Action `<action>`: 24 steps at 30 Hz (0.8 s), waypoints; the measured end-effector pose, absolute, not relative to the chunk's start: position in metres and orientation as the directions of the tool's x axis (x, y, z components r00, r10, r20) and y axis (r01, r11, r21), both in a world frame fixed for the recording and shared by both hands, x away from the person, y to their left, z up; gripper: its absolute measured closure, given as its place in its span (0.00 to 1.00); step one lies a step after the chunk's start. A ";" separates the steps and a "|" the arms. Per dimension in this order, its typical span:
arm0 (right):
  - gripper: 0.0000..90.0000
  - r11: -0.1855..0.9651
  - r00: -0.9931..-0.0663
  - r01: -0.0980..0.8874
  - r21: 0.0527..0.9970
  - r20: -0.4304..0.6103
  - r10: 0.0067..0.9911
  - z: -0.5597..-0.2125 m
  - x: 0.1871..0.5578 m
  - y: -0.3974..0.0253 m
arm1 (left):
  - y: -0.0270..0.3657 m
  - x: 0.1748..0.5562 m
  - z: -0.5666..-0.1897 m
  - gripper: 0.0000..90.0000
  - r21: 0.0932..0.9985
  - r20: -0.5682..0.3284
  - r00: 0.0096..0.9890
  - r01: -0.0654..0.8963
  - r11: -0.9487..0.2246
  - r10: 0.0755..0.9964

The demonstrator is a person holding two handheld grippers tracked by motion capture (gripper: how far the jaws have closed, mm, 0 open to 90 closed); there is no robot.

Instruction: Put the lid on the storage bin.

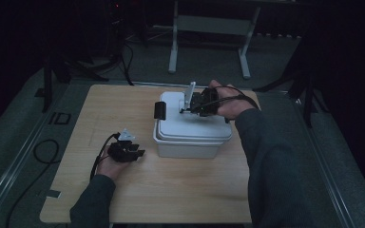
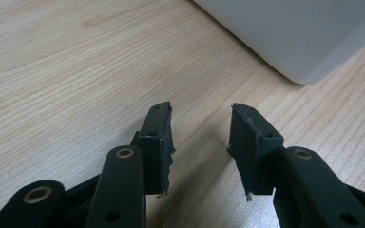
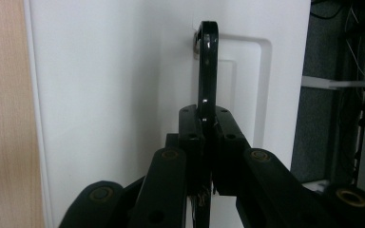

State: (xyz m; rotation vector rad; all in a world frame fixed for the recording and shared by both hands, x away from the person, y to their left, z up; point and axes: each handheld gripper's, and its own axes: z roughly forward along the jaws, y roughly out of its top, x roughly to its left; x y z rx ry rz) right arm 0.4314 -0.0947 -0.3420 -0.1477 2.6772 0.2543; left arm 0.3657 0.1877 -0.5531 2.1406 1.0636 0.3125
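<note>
Handle: a thin black carrying handle (image 3: pixel 207 71) stands raised on edge from the recessed top of the box lid, hinged at its far end; it sits at the middle of the lid.

Right gripper: my right gripper (image 3: pixel 206 124) is clenched on that handle, both jaws pressed flat against its sides. In the high view it (image 1: pixel 196 105) reaches over the lid from the far right.

Box: a white plastic storage box (image 1: pixel 190 145) sits on the middle of the bench, lid (image 1: pixel 204 128) seated all round, a black latch (image 1: pixel 160 109) at its left end.

Contents: the lid is on and the walls are opaque, so I cannot tell what is inside, if anything.

Step in hand: I judge this is the grip on the handle, taken before lifting or opening the box.

Next move: a straight upward pull, I think, keeping the handle square in the jaws; if the latch is fastened, it needs freeing first.

Left gripper: my left gripper (image 2: pixel 200 137) is released, jaws apart with nothing between them, resting low over the bench (image 1: pixel 123 99) just beside the box's near left corner.
</note>
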 end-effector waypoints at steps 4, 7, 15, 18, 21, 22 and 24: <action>0.94 0.976 -0.897 -0.154 0.156 -0.437 -0.071 -0.344 0.433 -0.091 | 0.188 0.366 -0.553 0.66 0.693 -0.095 0.631 0.597 -0.404 0.770; 0.94 0.975 -0.899 -0.156 0.157 -0.433 -0.074 -0.345 0.435 -0.089 | 0.188 0.366 -0.553 0.66 0.694 -0.096 0.632 0.596 -0.403 0.769; 0.94 0.974 -0.901 -0.166 0.155 -0.425 -0.086 -0.349 0.437 -0.084 | 0.188 0.366 -0.553 0.66 0.694 -0.094 0.632 0.596 -0.404 0.769; 0.94 0.975 -0.905 -0.162 0.152 -0.417 -0.085 -0.351 0.438 -0.083 | 0.189 0.366 -0.553 0.66 0.695 -0.096 0.632 0.596 -0.402 0.769; 0.94 0.975 -0.905 -0.166 0.150 -0.415 -0.090 -0.352 0.438 -0.082 | 0.189 0.366 -0.553 0.66 0.696 -0.096 0.632 0.595 -0.402 0.769; 0.94 0.975 -0.906 -0.164 0.149 -0.415 -0.089 -0.353 0.438 -0.081 | 0.189 0.366 -0.553 0.66 0.695 -0.096 0.632 0.596 -0.402 0.769; 0.94 0.975 -0.905 -0.164 0.148 -0.415 -0.089 -0.353 0.438 -0.081 | 0.189 0.366 -0.553 0.66 0.695 -0.095 0.632 0.595 -0.403 0.769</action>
